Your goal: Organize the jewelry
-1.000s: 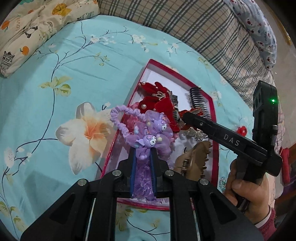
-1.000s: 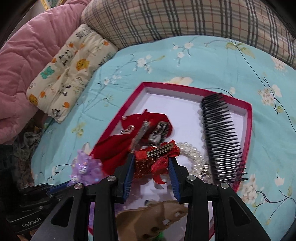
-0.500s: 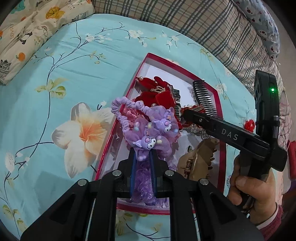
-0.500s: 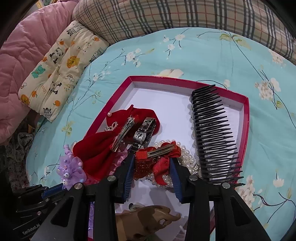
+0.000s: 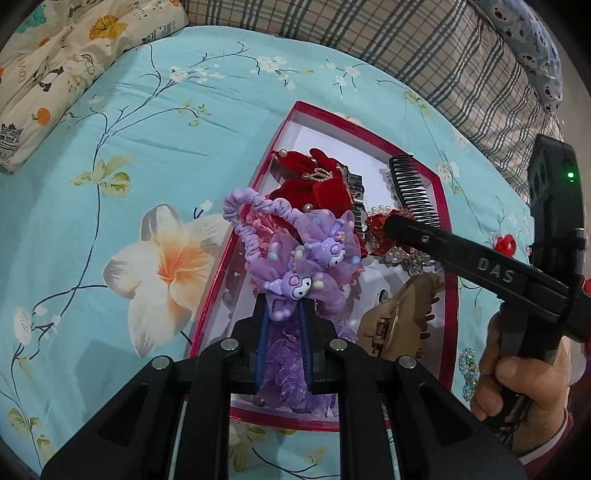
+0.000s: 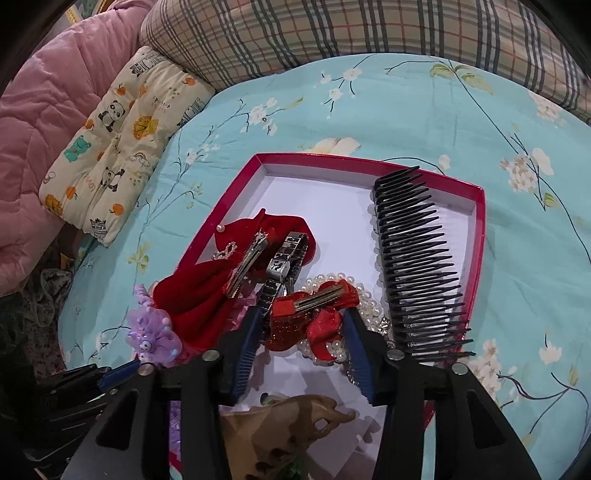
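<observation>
My left gripper (image 5: 282, 314) is shut on a purple frilly hair tie (image 5: 310, 258) with two cartoon charms, held just above the near left part of the red box (image 5: 240, 240). In the right wrist view my right gripper (image 6: 303, 317) hangs over the middle of the box (image 6: 229, 206). Its jaws are opening. A red glitter bow clip (image 6: 314, 310) lies between them on a pearl piece (image 6: 369, 306), and the pads stand clear of it. One right finger (image 5: 424, 236) shows in the left wrist view.
In the box also lie a black comb (image 6: 417, 273), a red velvet bow (image 6: 199, 295), a metal band (image 6: 284, 266) and a tan claw clip (image 6: 288, 428). The box sits on a turquoise floral bedsheet (image 5: 110, 147). A panda cushion (image 6: 122, 136) and a plaid quilt (image 6: 332, 29) border it.
The right jaws have spread apart and let go of the red glitter bow clip, which now rests on the pearls. The left gripper keeps its hold on the purple hair tie.
</observation>
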Demonstrator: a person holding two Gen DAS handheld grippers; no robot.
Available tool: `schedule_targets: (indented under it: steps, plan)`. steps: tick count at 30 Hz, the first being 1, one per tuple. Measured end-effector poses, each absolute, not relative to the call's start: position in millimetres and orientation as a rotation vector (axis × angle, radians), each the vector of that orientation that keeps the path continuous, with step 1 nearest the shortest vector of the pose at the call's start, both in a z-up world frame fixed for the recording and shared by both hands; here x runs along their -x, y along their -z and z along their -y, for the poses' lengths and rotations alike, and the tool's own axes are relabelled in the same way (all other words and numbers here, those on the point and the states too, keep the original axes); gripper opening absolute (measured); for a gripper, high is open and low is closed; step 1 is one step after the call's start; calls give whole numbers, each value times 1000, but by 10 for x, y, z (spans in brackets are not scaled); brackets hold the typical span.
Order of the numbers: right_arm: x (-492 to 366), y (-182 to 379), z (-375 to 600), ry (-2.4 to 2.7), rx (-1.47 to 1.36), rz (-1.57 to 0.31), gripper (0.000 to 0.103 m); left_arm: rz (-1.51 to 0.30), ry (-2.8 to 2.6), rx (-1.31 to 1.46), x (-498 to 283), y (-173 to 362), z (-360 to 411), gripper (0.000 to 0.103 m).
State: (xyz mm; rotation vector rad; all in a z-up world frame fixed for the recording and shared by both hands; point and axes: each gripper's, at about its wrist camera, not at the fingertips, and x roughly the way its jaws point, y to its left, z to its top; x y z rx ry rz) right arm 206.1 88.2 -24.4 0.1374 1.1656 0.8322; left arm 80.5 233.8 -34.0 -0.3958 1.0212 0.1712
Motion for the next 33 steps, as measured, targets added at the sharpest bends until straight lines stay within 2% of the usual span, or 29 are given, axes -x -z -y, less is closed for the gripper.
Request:
schedule_targets:
  steps: [19, 21, 23, 27, 29, 31, 33]
  plan:
    - [-1991, 1, -397, -785, -217, -1113, 52, -1041, -174, 374, -915, 400, -2301, 15]
    - [-1954, -26, -333, -783, -229, -1106, 53, -1038, -173, 370, -900, 386, -2302, 23]
    - [-1896, -58, -263, -782, -239, -1098, 54, -1032, -172, 369, -877, 369, -2295, 37]
    - [-1809, -93, -177, -775, -255, -1092, 55, -1024, -169, 356, -821, 317, -2273, 41]
    - [-1760, -111, -142, -776, -259, -1090, 55, -1019, -168, 353, -792, 286, -2270, 54]
    - [-1711, -135, -108, -780, -261, -1087, 55, -1008, -165, 351, -751, 241, -2266, 60]
    - [-1667, -159, -85, -783, -264, -1081, 55, -1002, -161, 352, -717, 203, -2258, 60]
